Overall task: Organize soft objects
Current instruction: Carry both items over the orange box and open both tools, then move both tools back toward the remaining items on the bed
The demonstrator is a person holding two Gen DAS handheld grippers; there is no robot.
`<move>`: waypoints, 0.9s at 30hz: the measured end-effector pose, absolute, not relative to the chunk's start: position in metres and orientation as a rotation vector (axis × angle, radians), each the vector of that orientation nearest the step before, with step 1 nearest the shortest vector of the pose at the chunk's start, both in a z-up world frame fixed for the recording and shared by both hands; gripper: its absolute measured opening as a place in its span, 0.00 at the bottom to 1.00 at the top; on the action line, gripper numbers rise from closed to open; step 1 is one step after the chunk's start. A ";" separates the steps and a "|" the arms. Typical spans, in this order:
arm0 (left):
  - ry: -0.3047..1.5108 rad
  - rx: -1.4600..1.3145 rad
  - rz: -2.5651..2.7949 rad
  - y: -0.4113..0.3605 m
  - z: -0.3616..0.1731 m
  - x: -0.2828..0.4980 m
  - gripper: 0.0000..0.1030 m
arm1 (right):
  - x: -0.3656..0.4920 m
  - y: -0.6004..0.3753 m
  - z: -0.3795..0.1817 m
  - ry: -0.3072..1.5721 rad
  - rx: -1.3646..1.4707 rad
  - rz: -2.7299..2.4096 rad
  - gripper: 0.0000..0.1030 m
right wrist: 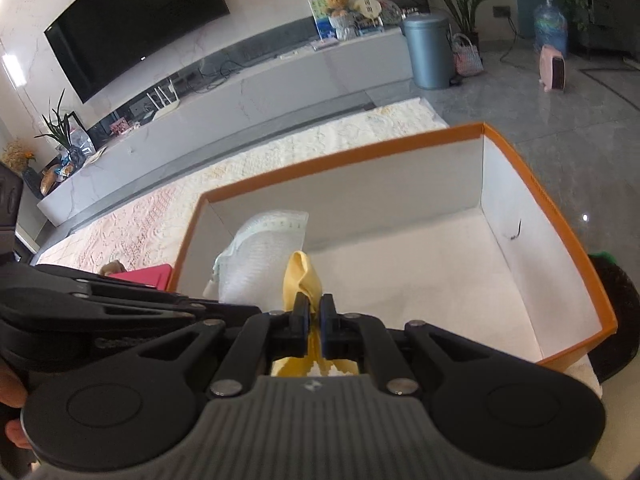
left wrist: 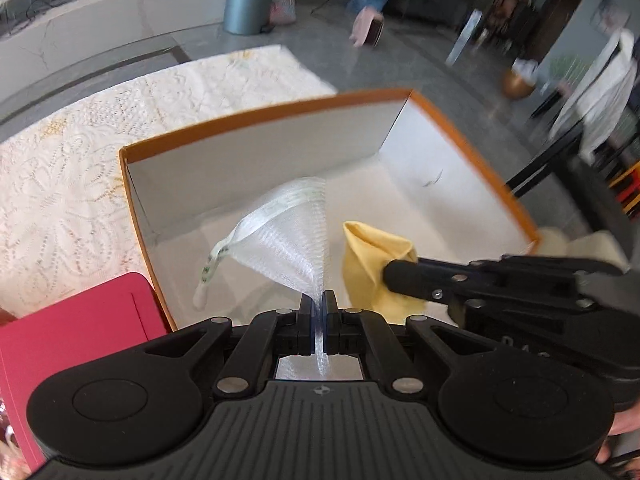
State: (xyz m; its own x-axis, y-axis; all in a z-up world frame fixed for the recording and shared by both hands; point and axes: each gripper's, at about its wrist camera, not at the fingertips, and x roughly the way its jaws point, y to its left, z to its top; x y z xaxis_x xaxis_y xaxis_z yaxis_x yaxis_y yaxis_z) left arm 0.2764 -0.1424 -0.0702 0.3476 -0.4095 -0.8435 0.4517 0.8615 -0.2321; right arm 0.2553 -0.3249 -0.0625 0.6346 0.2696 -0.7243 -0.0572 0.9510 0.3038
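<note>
Our left tool [left wrist: 319, 300] is clamped on a white mesh bag [left wrist: 286, 232], our right tool [right wrist: 315, 306] on a yellow cloth [right wrist: 306, 276], both over the orange box [right wrist: 560, 216].

We see a white mesh fabric pouch [left wrist: 292, 236] and a crumpled yellow cloth [left wrist: 372, 256] hanging side by side over the white-lined orange cardboard box [left wrist: 256, 120].

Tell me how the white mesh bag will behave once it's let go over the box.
The white mesh bag hangs fanned from one pinched corner, so it is probably floppy and light. It will likely crumple onto the orange-rimmed box floor, not roll.
</note>
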 end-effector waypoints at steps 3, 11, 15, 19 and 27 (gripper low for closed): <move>1.111 0.080 -0.546 -0.147 -0.075 0.274 0.04 | 0.264 -0.322 -0.072 0.914 0.269 0.200 0.03; 1.176 0.113 -0.474 -0.146 -0.077 0.277 0.15 | 0.284 -0.317 -0.095 1.041 0.301 0.212 0.05; 1.175 0.113 -0.423 -0.145 -0.072 0.276 0.36 | 0.284 -0.320 -0.095 1.069 0.319 0.209 0.08; 1.158 0.053 -0.408 -0.138 -0.061 0.273 0.43 | 0.281 -0.323 -0.089 1.065 0.337 0.200 0.17; 1.048 -0.029 -0.405 -0.117 -0.028 0.247 0.44 | 0.262 -0.320 -0.067 1.020 0.329 0.198 0.31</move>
State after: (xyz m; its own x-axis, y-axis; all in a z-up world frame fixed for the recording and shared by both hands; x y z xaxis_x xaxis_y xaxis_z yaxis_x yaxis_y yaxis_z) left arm 0.2471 -0.1168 -0.0278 0.4320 -0.3390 -0.8357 0.3114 0.9257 -0.2146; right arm 0.2621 -0.3202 -0.0666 0.5119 0.3130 -0.8000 -0.0095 0.9333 0.3590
